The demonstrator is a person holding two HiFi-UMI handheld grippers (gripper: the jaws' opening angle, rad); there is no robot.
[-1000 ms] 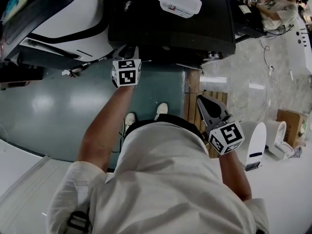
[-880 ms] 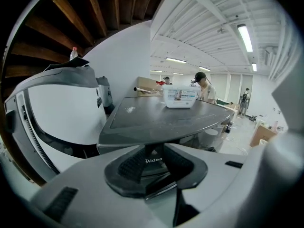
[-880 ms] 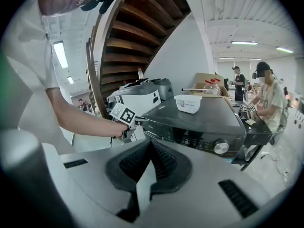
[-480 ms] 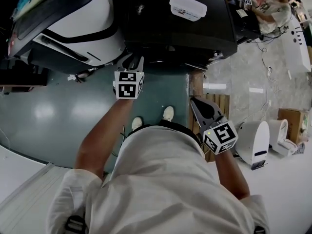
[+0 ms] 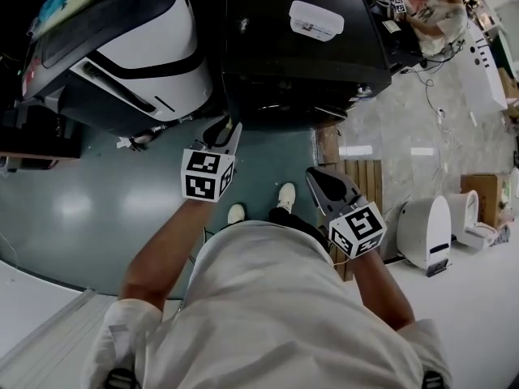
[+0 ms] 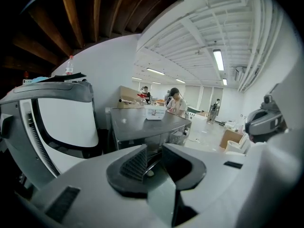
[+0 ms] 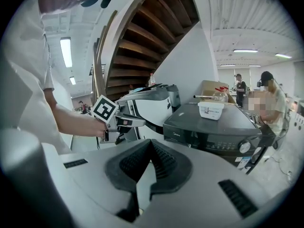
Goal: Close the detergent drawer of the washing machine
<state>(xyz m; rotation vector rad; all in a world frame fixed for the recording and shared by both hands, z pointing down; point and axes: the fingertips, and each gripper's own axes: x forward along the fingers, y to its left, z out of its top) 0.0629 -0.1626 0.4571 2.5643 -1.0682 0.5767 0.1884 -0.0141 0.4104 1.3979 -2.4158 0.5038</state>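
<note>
Green floor, black washing machine under white box, left tool narrow, just closing, empty, right tool closed.

Not much to read: a small brand word on the dark washing machine front, maybe Midea, too tiny to be sure; the label on the white box is blurred; cubes on the left tool and right tool show square codes only

My left gripper has matt grey plastic shells and ribbed black pads; the washing machine top looks smooth, dark, glossy; the floor shines green.
</note>
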